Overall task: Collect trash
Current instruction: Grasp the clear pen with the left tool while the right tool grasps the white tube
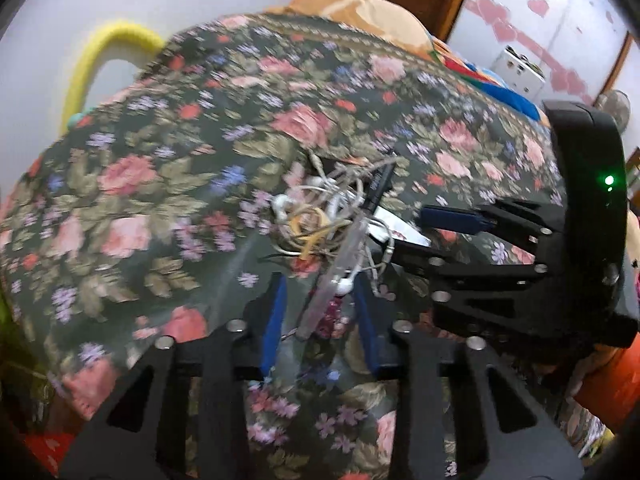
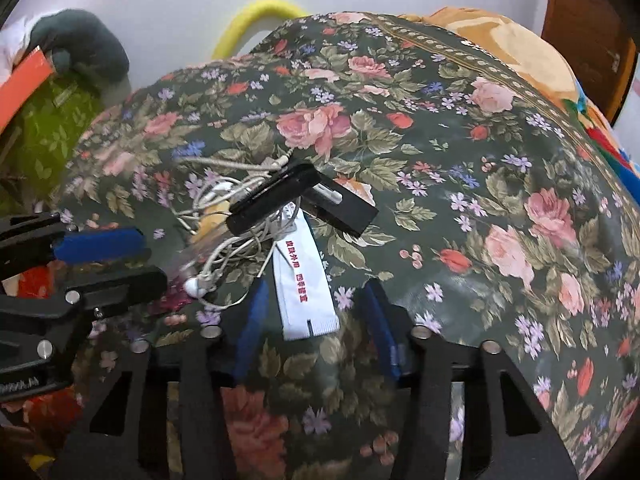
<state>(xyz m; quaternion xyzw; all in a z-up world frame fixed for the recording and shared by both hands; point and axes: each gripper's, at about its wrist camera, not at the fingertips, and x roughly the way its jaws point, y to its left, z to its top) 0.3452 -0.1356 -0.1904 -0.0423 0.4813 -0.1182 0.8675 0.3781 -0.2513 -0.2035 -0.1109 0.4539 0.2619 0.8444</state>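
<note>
A pile of clutter lies on a dark floral cloth (image 2: 460, 152): tangled white earphones (image 2: 216, 204), a black flat case (image 2: 276, 200), a white sachet with red print (image 2: 304, 276), and yellow rubber bands (image 1: 310, 224). My left gripper (image 1: 322, 312) is open, its blue pads either side of a clear plastic strip (image 1: 338, 276) and an earbud. My right gripper (image 2: 312, 320) is open, its pads either side of the sachet's near end. Each gripper shows in the other's view: the right one (image 1: 424, 232), the left one (image 2: 120, 256).
A yellow padded hoop (image 1: 104, 52) stands behind the cloth by the white wall. Orange bedding (image 2: 504, 40) and coloured fabric (image 1: 500, 88) lie at the far right. A green patterned surface (image 2: 48, 128) with an orange strip lies to the left.
</note>
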